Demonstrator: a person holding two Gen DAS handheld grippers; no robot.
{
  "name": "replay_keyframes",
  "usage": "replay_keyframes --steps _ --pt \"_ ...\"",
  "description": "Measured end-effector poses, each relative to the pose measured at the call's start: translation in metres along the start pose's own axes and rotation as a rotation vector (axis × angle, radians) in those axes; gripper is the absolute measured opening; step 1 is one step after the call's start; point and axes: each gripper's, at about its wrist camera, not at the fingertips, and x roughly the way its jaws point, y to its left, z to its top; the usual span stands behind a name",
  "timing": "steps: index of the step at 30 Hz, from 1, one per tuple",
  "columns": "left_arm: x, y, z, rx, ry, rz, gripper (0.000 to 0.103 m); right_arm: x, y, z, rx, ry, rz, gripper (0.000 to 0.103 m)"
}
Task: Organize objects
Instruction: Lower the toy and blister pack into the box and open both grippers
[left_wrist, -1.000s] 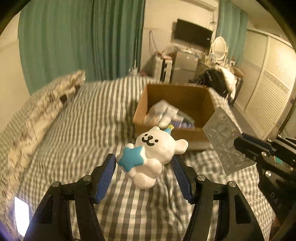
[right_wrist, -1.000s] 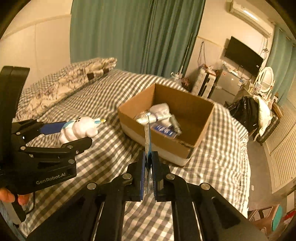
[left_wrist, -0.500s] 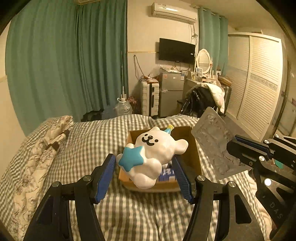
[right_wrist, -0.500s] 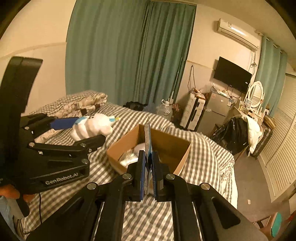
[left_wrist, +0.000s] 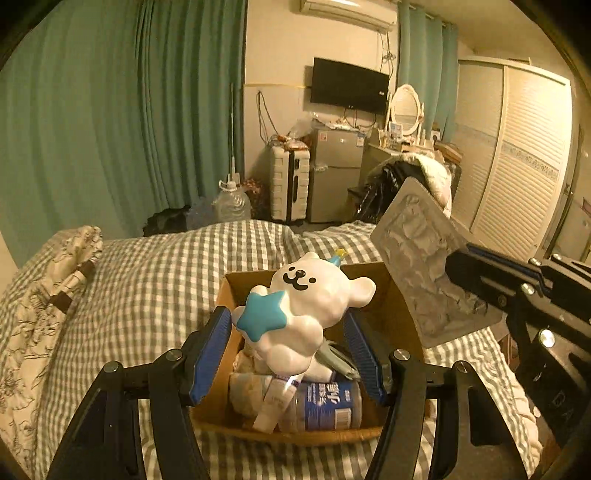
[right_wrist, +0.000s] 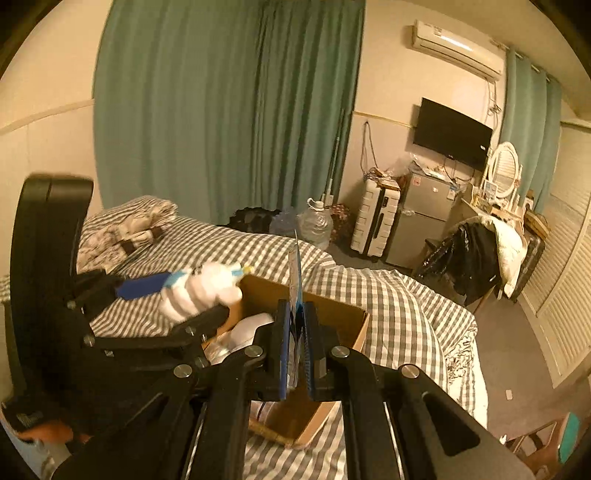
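Observation:
My left gripper (left_wrist: 288, 350) is shut on a white bear toy (left_wrist: 306, 310) with a blue star, held above an open cardboard box (left_wrist: 236, 288) on the bed. The toy also shows in the right wrist view (right_wrist: 201, 291). My right gripper (right_wrist: 295, 350) is shut on a silver blister pack (right_wrist: 295, 273), seen edge-on, over the box (right_wrist: 343, 317). In the left wrist view the blister pack (left_wrist: 424, 266) hangs over the box's right side. The box holds a blue-labelled jar (left_wrist: 325, 406), a tube and white wrapped items.
The box sits on a grey checked bedspread (left_wrist: 147, 280). A patterned pillow (left_wrist: 44, 295) lies at the left. Beyond the bed stand a water jug (left_wrist: 231, 203), a suitcase (left_wrist: 290, 184), a small fridge (left_wrist: 336, 173) and a wardrobe (left_wrist: 517, 166).
Both grippers have moved forward with their objects. They now hang over the box, where before they were short of it. The box fills more of both views.

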Motion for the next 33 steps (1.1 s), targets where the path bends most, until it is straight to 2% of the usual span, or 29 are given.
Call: replay_keyframes --steps 3,7,13,19,23,25,27,31,33 --pt "0.027 0.002 -0.002 -0.002 0.052 0.012 0.065 0.025 -0.008 0.000 0.011 0.016 -0.016 0.006" --pt "0.050 0.006 -0.007 0.000 0.081 0.017 0.065 0.061 -0.018 -0.004 0.033 0.053 -0.020 0.006" --pt "0.079 0.009 -0.016 -0.004 0.131 -0.016 0.065 0.099 -0.025 -0.019 0.059 0.127 -0.012 0.006" --pt "0.092 0.006 -0.023 0.022 0.157 -0.027 0.066 0.114 -0.023 -0.035 0.068 0.151 0.002 0.006" --pt "0.096 0.013 -0.022 -0.002 0.183 -0.025 0.068 0.114 -0.026 -0.036 0.073 0.146 -0.018 0.007" --pt "0.093 0.020 -0.021 -0.024 0.170 -0.014 0.082 0.111 -0.030 -0.033 0.082 0.138 -0.025 0.017" --pt "0.087 0.026 -0.019 -0.043 0.144 -0.005 0.084 0.106 -0.033 -0.031 0.094 0.121 -0.035 0.039" --pt "0.068 0.031 -0.013 -0.051 0.116 0.007 0.085 0.091 -0.034 -0.023 0.102 0.100 -0.056 0.045" --pt "0.053 0.031 -0.009 -0.044 0.104 0.016 0.085 0.082 -0.033 -0.020 0.099 0.092 -0.067 0.055"
